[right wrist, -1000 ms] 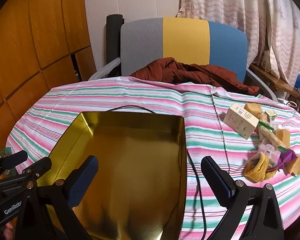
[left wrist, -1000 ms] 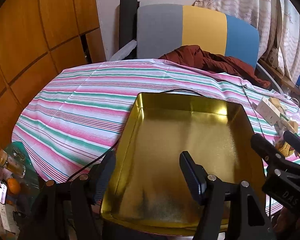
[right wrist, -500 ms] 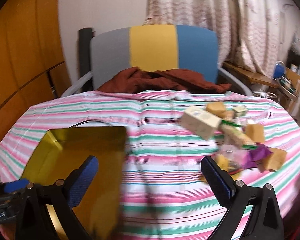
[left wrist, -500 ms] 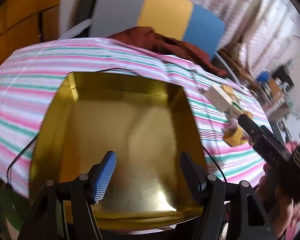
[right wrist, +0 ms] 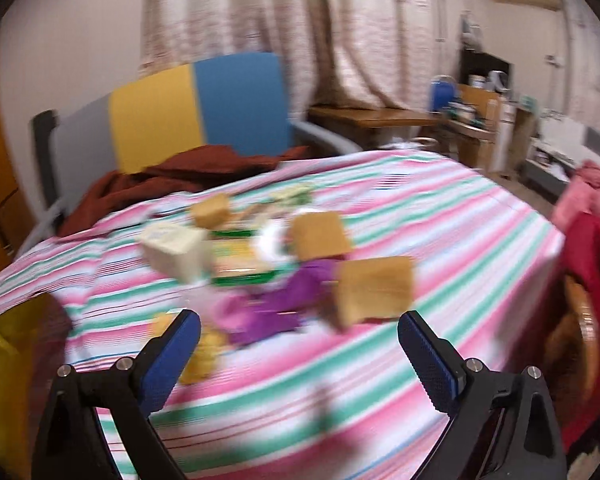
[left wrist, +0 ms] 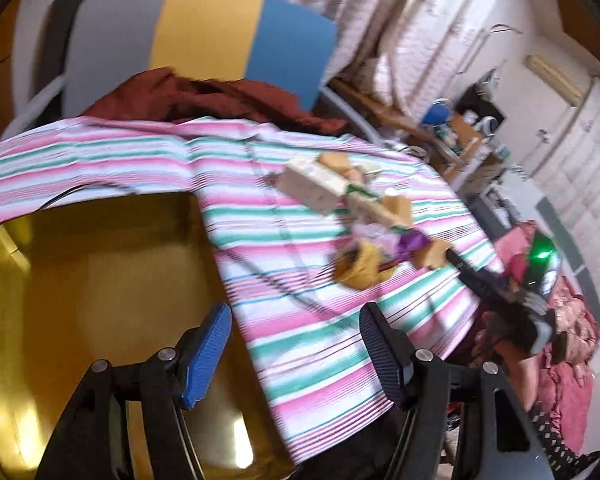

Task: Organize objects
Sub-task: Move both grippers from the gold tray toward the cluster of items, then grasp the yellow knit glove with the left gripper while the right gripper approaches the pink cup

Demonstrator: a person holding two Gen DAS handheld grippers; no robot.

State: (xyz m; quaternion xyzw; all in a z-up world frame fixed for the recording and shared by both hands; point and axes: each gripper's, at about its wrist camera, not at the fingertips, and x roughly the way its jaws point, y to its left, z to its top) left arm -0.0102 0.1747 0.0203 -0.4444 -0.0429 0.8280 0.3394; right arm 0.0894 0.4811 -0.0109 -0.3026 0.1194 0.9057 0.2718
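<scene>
Opening a little wider with nothing between its fingers, the left gripper (left wrist: 294,354) hangs over the near edge of the gold tray (left wrist: 92,280) and the striped desk (left wrist: 320,352). The right gripper (right wrist: 298,360), fingers wide and empty, hovers just short of the blurred pile: a white box (right wrist: 176,250), tan blocks (right wrist: 374,292), a purple wrapper (right wrist: 284,304).

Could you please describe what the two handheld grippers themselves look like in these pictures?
Both are black, angular two-finger frames with silver screw heads at the joints. The left gripper and the right gripper each carry ribbed blue pads on the inner faces of their fingers. In the left wrist view the right gripper's body shows a glowing green light. No sleeve can be made out clearly.
</scene>
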